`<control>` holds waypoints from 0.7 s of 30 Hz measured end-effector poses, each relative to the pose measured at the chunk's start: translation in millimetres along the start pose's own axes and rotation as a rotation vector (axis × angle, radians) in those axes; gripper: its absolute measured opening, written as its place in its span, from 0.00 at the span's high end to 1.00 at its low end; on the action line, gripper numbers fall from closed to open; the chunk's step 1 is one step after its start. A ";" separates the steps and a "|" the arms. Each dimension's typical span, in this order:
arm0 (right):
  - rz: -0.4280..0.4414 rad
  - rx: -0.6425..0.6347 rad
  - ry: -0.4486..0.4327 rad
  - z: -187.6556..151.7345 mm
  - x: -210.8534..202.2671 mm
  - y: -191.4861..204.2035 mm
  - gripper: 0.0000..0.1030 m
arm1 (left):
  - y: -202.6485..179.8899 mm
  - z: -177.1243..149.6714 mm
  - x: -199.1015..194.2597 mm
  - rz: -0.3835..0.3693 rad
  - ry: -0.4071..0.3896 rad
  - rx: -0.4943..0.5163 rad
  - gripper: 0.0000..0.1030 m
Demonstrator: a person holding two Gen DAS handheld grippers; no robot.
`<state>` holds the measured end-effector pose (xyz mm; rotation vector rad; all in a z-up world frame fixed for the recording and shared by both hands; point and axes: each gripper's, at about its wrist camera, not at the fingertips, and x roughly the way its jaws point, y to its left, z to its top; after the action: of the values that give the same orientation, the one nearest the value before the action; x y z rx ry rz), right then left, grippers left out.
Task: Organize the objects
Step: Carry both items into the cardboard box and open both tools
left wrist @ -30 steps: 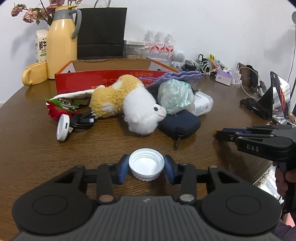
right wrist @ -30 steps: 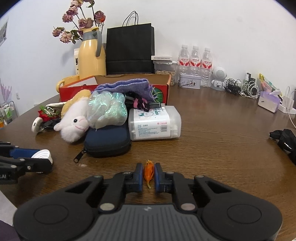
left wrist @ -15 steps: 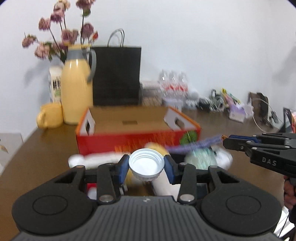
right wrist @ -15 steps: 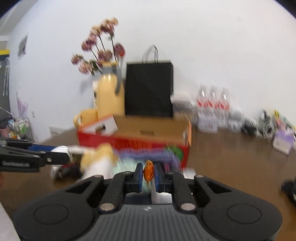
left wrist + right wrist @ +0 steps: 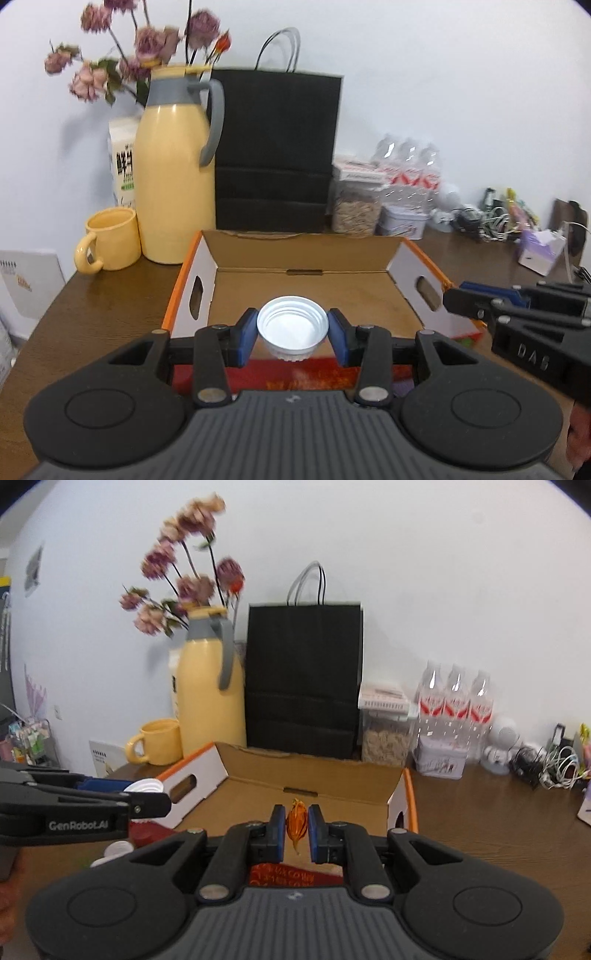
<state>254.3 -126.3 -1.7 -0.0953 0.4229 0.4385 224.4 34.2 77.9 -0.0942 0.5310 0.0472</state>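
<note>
white cap (image 5: 292, 328) over open box (image 5: 402, 254) rim

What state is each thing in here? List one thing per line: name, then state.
Left gripper: shut on the cap.
Right gripper: shut on the orange bit.
Box: open, nothing seen inside.
Mug: upright.
Jug: upright, holding flowers.
Bag: standing.
</note>
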 end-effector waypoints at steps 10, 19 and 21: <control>-0.055 -0.022 0.195 10.9 78.2 -5.7 0.89 | 4.2 18.2 63.2 0.083 0.143 -0.028 0.59; -0.084 -0.017 0.288 2.1 108.9 -5.6 0.88 | 11.5 13.3 95.5 0.134 0.244 -0.054 0.58; -0.084 -0.016 0.297 0.1 110.4 -5.5 0.88 | 12.0 12.8 95.1 0.132 0.243 -0.056 0.50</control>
<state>347.3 -88.0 -47.7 -0.1943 0.7049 0.3452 312.0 49.4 39.7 -0.1200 0.7784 0.1809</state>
